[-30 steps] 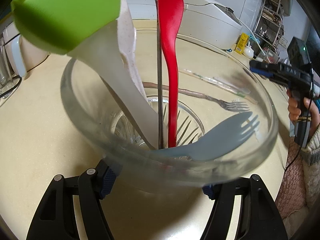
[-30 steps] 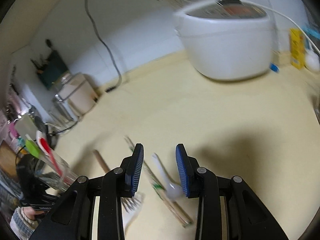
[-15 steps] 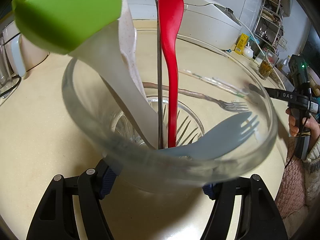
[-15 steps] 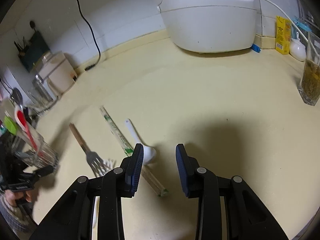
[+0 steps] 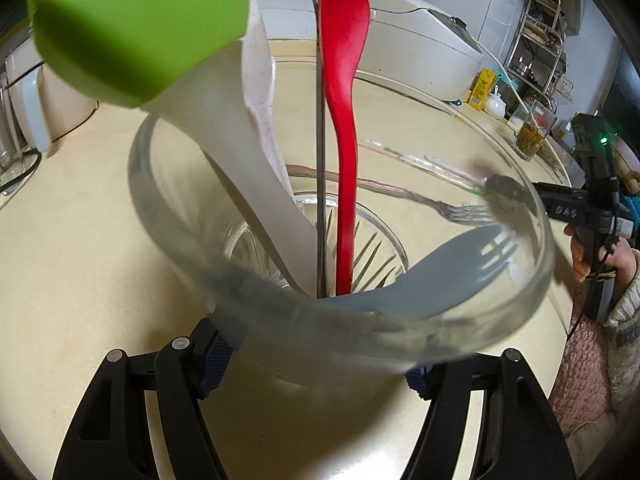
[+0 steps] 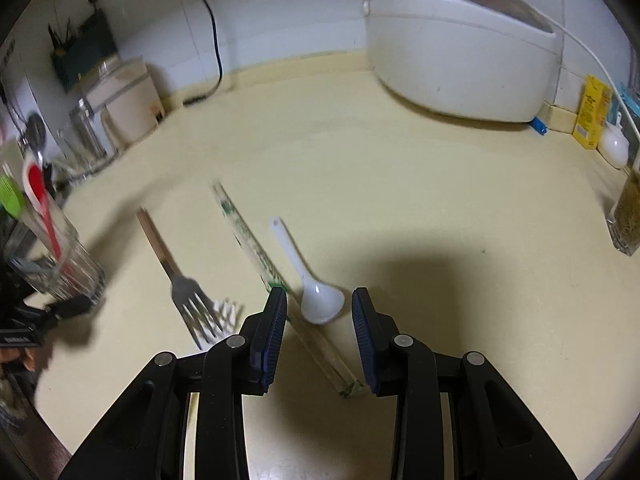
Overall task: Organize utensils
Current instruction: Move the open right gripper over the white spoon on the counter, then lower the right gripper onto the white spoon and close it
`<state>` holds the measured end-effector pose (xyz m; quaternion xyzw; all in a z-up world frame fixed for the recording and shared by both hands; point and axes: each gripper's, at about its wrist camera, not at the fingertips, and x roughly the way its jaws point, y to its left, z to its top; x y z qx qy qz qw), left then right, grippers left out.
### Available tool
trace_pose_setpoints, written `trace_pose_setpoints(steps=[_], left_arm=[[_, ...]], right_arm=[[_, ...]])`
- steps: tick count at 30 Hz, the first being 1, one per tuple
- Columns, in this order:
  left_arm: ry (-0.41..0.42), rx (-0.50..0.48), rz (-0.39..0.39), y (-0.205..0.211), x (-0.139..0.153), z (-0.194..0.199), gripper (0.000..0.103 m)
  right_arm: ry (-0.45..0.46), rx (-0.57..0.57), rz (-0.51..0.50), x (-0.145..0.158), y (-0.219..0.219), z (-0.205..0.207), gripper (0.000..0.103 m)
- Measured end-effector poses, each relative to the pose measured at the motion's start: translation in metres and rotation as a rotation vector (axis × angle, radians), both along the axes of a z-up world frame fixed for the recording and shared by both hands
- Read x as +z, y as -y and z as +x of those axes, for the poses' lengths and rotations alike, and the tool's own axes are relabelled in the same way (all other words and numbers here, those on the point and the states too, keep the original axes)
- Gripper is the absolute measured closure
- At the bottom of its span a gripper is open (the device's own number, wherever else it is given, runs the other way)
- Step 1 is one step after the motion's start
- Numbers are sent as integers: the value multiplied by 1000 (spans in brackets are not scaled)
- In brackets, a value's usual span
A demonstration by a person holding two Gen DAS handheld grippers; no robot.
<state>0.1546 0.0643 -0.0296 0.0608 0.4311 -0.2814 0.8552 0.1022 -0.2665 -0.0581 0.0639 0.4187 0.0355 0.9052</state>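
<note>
My left gripper (image 5: pixel 316 364) is shut on a clear glass cup (image 5: pixel 520 312), which also shows in the right wrist view (image 6: pixel 68 276). The cup holds a green-headed brush (image 5: pixel 140 28), a red spatula (image 5: pixel 344 92), a metal handle (image 5: pixel 320 160) and a grey spork (image 5: pixel 452 268). My right gripper (image 6: pixel 320 312) is open and empty, low over the counter. Just ahead of it lie a white spoon (image 6: pixel 316 292), wrapped chopsticks (image 6: pixel 256 248), a wooden-handled metal fork (image 6: pixel 188 292) and a white plastic fork (image 6: pixel 226 310).
A white rice cooker (image 6: pixel 460 52) stands at the back of the beige counter (image 6: pixel 440 208). A glass of tea (image 6: pixel 628 220) and a yellow box (image 6: pixel 592 112) stand at the right. A cream appliance (image 6: pixel 124 104) and jars stand at the left.
My right gripper has swung right and come lower, closer to the spoon and chopsticks. My left gripper keeps holding the cup still.
</note>
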Motion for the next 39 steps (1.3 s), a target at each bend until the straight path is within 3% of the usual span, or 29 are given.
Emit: trace_pose_setpoints(steps=[8, 12, 19, 39], left_arm=[[0, -2, 1, -1, 0, 1, 30], [0, -2, 2, -1, 0, 1, 30], [0, -3, 4, 0, 1, 1, 29], [1, -3, 7, 1, 1, 1, 29]], right_arm=[[7, -1, 1, -5, 1, 2, 69], [9, 55, 13, -5, -5, 1, 78], [19, 131, -7, -3, -21, -1, 78], [13, 104, 10, -5, -15, 2, 78]])
